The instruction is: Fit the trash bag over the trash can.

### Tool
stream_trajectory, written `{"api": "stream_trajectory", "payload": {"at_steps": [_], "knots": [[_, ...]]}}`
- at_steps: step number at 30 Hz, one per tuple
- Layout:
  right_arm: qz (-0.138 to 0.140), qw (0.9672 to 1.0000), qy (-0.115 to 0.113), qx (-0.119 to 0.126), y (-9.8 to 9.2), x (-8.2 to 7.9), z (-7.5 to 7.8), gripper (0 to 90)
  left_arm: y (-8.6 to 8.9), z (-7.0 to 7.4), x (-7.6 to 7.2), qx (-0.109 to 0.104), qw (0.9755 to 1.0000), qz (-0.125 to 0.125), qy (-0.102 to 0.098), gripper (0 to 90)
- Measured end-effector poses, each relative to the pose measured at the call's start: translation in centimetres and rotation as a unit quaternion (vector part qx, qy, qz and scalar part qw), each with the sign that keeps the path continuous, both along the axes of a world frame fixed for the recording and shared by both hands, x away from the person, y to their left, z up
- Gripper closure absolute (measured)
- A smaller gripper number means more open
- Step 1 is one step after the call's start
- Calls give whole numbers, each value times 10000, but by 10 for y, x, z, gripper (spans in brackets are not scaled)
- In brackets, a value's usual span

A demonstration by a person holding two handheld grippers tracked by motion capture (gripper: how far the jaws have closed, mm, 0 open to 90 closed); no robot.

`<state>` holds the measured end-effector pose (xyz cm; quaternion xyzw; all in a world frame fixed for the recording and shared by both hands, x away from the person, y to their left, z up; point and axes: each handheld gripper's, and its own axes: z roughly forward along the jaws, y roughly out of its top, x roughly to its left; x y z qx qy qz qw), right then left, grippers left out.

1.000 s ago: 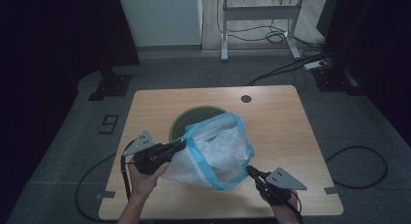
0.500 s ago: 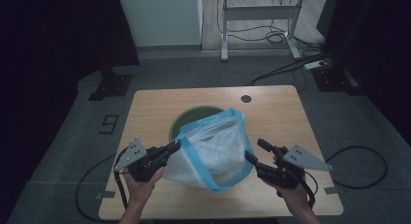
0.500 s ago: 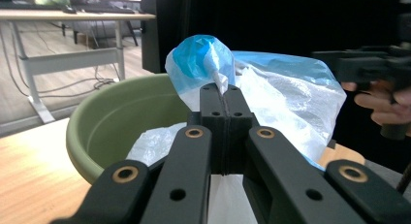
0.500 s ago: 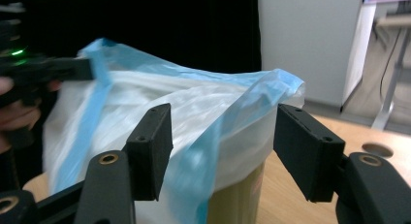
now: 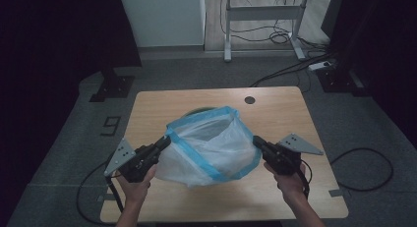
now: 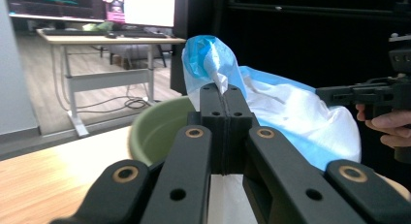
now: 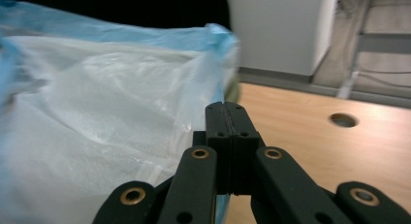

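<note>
Wooden table [image 5: 295, 114], dim room: bag-lining job, early.
L gripper [image 5: 164, 142] & R gripper [image 5: 256, 141] clamped on bag [image 5: 211, 148] rim, mid-frame; spread over green bin [image 6: 155, 132], not yet fitted.

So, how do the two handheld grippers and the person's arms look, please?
Both are black pistol-shaped tools. The left claw and the right claw each carry a flat grey three-cornered plate with small holes, and a black cable trails from each. In the gripper views, the jaw linkages are matte black bars with brass-coloured pivot rings. The forearms are bare, with no sleeves or gloves in sight.
</note>
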<state>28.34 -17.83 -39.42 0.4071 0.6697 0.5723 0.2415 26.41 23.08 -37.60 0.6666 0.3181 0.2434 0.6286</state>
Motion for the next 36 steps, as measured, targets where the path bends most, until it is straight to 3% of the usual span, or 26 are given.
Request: {"api": "stream_trajectory", "payload": {"at_steps": [7,11,18,22,29,36], "knots": [[-362,9982,-134,-454,10,31,7,885,14,-9,20,-163,9994,183,234,892],[-504,9975,1,-497,17,49,4,885,22,-17,33,-372,9978,177,516,891],[-730,9947,326,-640,26,72,-11,885,29,-27,49,-411,9949,294,873,887],[-807,9939,508,-563,23,80,-18,884,32,-33,55,-429,9932,316,1040,883],[-699,9932,853,-374,19,89,-37,884,33,-46,61,-422,9908,349,1240,882],[-593,9931,968,-310,17,93,-50,883,35,-50,61,-420,9904,351,1270,886]]}}
